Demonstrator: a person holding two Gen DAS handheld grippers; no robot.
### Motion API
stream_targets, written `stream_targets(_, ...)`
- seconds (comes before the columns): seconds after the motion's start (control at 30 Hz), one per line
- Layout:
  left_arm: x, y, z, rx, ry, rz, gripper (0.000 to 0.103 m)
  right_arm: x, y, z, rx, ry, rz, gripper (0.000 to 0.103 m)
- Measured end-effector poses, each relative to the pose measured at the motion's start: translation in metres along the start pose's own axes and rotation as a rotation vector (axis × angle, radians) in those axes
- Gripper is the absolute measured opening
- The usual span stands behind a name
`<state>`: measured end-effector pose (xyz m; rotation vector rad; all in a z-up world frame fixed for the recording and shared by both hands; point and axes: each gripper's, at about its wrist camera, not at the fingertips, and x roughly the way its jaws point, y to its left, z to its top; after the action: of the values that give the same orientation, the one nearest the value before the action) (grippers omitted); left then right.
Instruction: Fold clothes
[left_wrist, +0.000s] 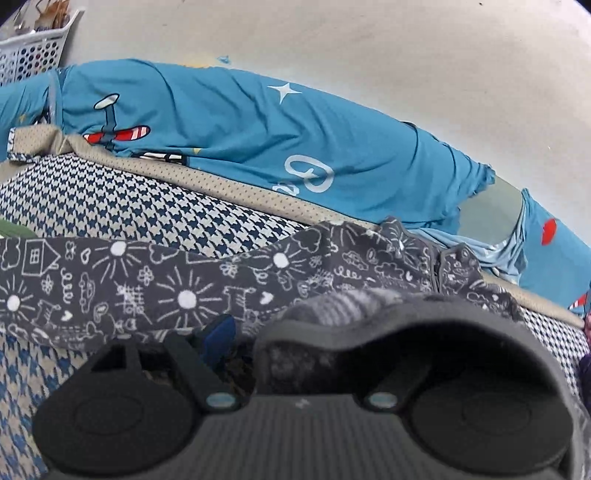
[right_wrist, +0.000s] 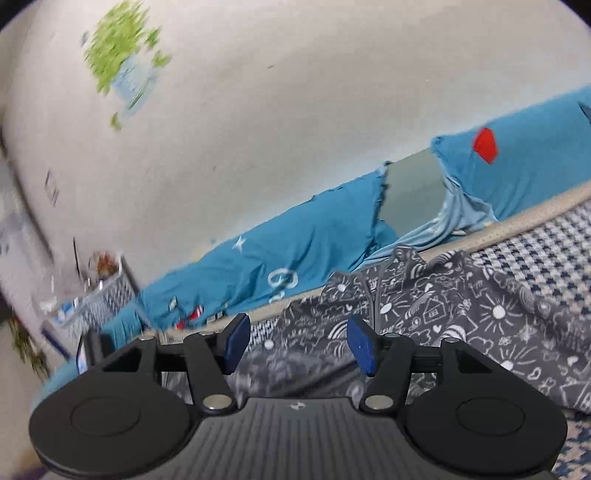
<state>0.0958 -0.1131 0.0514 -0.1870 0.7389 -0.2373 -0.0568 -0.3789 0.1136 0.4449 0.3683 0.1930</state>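
I observe the grey doodle-print garment (left_wrist: 177, 291) lying spread and partly bunched on the bed's houndstooth cover (left_wrist: 110, 199), with a blue cartoon-print quilt (left_wrist: 258, 133) heaped along the wall behind it and a white plastic basket (left_wrist: 33, 51) at the far end. My left tool (left_wrist: 288, 332) is low over the garment; one blue pad (left_wrist: 221, 336) shows, the other side is hidden behind a thick grey fold of cloth lying across the tool's front, so I cannot tell whether that tool is gripping or merely standing wide. In the right wrist view, my right tool (right_wrist: 295, 343) stands with its two blue pads (right_wrist: 236, 339) apart, nothing pressed between them; the garment's (right_wrist: 461, 317) fabric lies just beyond and beneath the fingertips. The same quilt (right_wrist: 314, 243) runs along the wall here, and a green wall decal (right_wrist: 125, 55) appears blurred on the upper left.
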Motion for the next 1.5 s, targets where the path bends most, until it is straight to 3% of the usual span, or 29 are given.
stream_targets(0.37, 0.010, -0.001, 0.010, -0.041, 0.026, -0.001, 0.078, 0.006, 0.048, -0.055, -0.255, 0.189, 0.072, 0.058)
stream_targets(0.73, 0.011, -0.005, 0.011, -0.055, 0.040, -0.010, 0.078, 0.047, 0.078, -0.111, -0.423, 0.284, -0.037, 0.058)
stream_targets(0.93, 0.009, -0.004, 0.011, -0.057, 0.041, -0.016, 0.078, 0.070, 0.072, -0.125, -0.395, 0.267, -0.112, 0.055)
stream_targets(1.0, 0.008, -0.004, 0.011, -0.053, 0.040, -0.019, 0.078, 0.076, 0.069, -0.129, -0.386, 0.269, -0.125, 0.036)
stream_targets(1.03, 0.008, -0.004, 0.010, -0.051, 0.040, -0.019, 0.078, 0.077, 0.068, -0.130, -0.384, 0.272, -0.133, 0.017)
stream_targets(1.07, 0.007, -0.003, 0.010, -0.049, 0.041, -0.018, 0.078, 0.078, 0.066, -0.130, -0.383, 0.271, -0.148, 0.011)
stream_targets(1.27, -0.003, 0.005, 0.008, -0.034, 0.027, -0.029, 0.078, 0.049, 0.059, -0.103, -0.330, 0.176, -0.140, 0.010)
stream_targets(1.5, -0.027, 0.014, 0.001, -0.004, -0.022, -0.025, 0.084, -0.015, 0.048, -0.063, -0.293, 0.021, -0.080, 0.009)
